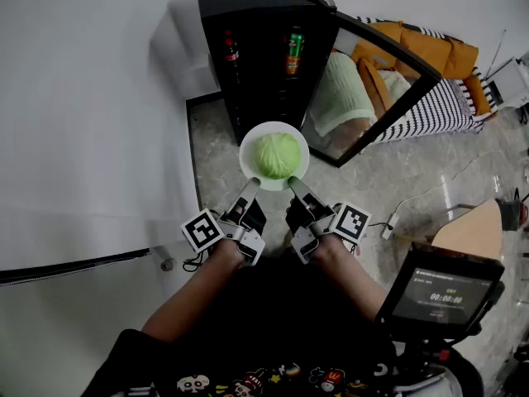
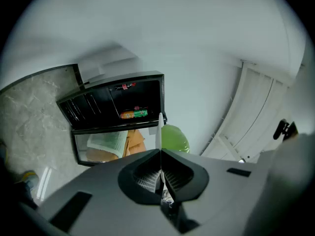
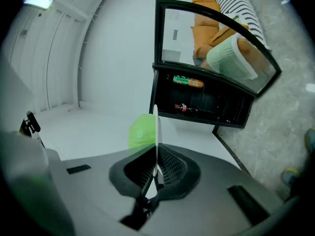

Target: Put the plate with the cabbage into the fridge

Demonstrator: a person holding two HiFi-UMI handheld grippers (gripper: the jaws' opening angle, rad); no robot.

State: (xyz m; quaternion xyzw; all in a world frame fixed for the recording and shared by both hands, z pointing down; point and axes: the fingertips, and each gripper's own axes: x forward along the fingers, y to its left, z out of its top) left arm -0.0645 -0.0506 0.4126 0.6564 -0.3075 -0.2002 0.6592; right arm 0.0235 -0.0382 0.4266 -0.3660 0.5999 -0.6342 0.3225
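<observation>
Nearest the person, at 4 o'clock in the head view, a dark screen (image 1: 446, 292) on a stand is seen, and two dark-sleeved forearms reach forward from 6 o'clock.

The left gripper (image 1: 248, 190) and the right gripper (image 1: 294, 187) are held side by side, with their marker cubes (image 1: 203, 230) (image 1: 351, 220) turned outward. In the left gripper view the jaws of the left gripper (image 2: 160, 154) are closed on the thin rim of the white plate (image 2: 158, 132). In the right gripper view the jaws of the right gripper (image 3: 156, 156) are pinched on the plate (image 3: 155, 127) in the same way.

The plate (image 1: 245, 154) is round, so no long axis is shown. It is carried level and face up in the air, gripped on its near rim at about 7 and 5 o'clock. The pale green cabbage (image 1: 276, 155) is seated at its middle.

Just beyond the plate, at 12 o'clock, the black fridge (image 1: 248, 64) stands on a marbled floor (image 1: 413, 180), its open front turned toward the plate. Its glass door (image 1: 372, 89) is swung out toward 2 o'clock. A dark bottle (image 1: 231, 48) and a green bottle (image 1: 295, 52) are seen inside.

Farthest off, at 2 o'clock, orange cushions on a striped cover (image 1: 430, 73) are seen.
</observation>
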